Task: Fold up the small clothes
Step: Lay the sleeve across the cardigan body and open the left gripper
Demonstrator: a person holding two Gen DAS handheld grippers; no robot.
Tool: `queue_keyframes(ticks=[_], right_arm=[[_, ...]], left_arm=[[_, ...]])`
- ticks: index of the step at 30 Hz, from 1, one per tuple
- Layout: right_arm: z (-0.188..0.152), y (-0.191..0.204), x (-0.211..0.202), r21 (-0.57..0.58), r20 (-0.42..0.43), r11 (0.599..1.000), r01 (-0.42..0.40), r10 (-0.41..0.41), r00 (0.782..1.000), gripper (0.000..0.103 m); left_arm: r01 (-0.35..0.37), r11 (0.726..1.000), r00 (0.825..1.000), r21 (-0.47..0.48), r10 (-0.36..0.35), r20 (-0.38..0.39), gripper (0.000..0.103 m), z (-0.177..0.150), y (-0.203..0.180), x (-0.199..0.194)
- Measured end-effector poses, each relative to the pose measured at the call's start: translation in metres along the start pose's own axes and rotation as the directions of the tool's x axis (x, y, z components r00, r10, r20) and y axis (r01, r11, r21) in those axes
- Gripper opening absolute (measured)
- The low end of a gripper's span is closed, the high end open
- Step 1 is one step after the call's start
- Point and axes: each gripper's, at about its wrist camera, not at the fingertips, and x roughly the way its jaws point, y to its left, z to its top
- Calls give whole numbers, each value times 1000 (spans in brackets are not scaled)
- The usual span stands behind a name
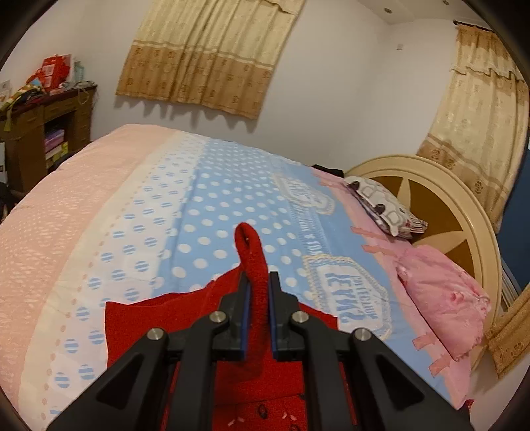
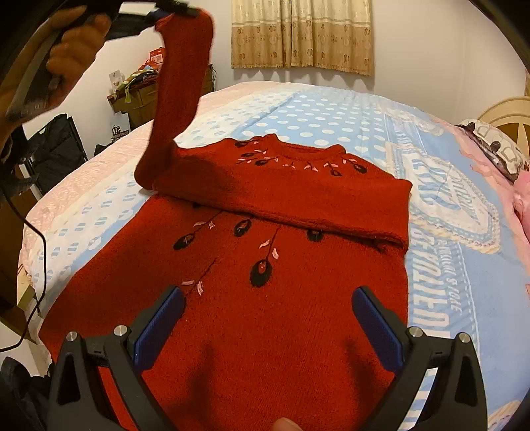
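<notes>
A red knitted sweater [image 2: 265, 298] with dark embroidered flowers lies flat on the bed, collar at the far side. Its right sleeve [image 2: 314, 202] is folded across the chest. My left gripper [image 1: 259, 281] is shut on the cuff of the left sleeve [image 1: 253, 252], which sticks up past the pads. The right wrist view shows that sleeve [image 2: 179, 89] lifted high above the sweater's left shoulder, held at the top by the left gripper [image 2: 172, 10] in a hand. My right gripper [image 2: 266, 298] stands open low over the sweater's lower body, nothing between its fingers.
The bed has a blue polka-dot sheet [image 1: 215, 199] with a pink blanket [image 1: 66, 215] on the left side. Pillows [image 1: 444, 298] lie by the round cream headboard [image 1: 440, 199]. A dark wooden shelf [image 1: 43, 129] stands at the left wall. Curtains [image 1: 212, 53] hang behind.
</notes>
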Motion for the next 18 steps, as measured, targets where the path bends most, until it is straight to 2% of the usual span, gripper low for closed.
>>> queue_keyframes(ticks=[5,10,18], right_arm=[[-3,-2,-1,17,6,1000,-10,10,1000,102],[-9,-5,1,30,-1,1000,-1,1,1000,102],[-21,-14,9,78,-37,997,-18,21,999,102]], left_arm=[[39,998,999,39,-39,-12,9,1,-30,9],[60,996,997,63,-56,-58,9,-13,-49,33],[36,991,993,127,-21,-120,9,-48,-73,75]])
